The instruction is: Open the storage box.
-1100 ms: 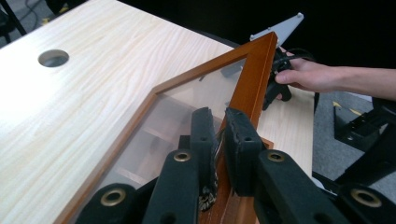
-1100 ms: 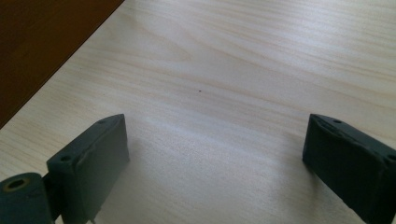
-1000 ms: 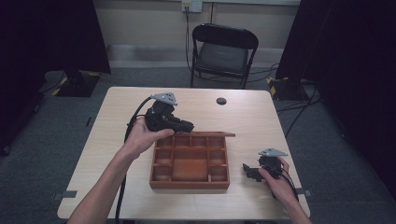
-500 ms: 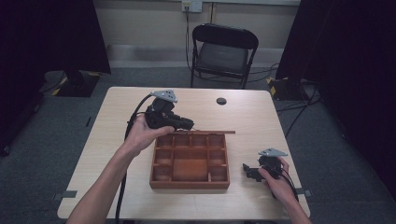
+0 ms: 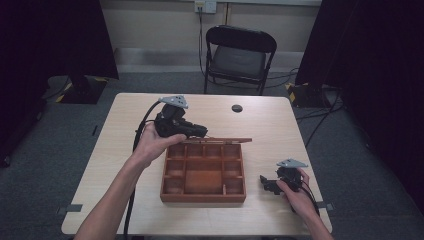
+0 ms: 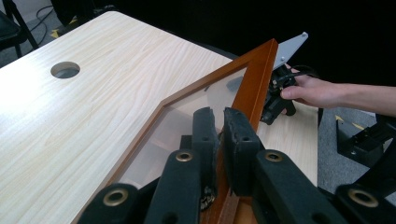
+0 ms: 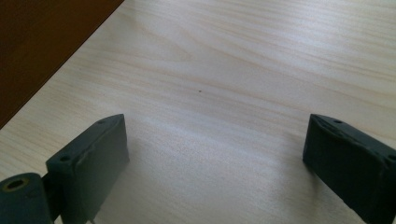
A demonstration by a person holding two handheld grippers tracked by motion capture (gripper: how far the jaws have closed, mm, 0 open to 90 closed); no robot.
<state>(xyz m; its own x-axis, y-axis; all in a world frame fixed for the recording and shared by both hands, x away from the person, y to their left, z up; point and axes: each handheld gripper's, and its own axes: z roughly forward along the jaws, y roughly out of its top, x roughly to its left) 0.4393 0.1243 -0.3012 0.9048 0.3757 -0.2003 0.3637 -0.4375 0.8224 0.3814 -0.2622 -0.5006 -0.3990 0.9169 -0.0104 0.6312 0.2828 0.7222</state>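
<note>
Glazed lid [image 6: 219,100] of the wooden box [image 5: 204,172] raised on its hinge, pinched at the frame by the left gripper [image 6: 217,135], jaws clamped tight. Looks light but stiff, the pane fragile: best held by the wood rail. Right gripper [image 5: 270,184] idle beside the box, 2 jaws wide apart over the table [image 7: 243,70].

One wooden box [image 5: 203,175], one lid [image 5: 220,141], two hand-held grippers, one chair [image 5: 240,52].
</note>
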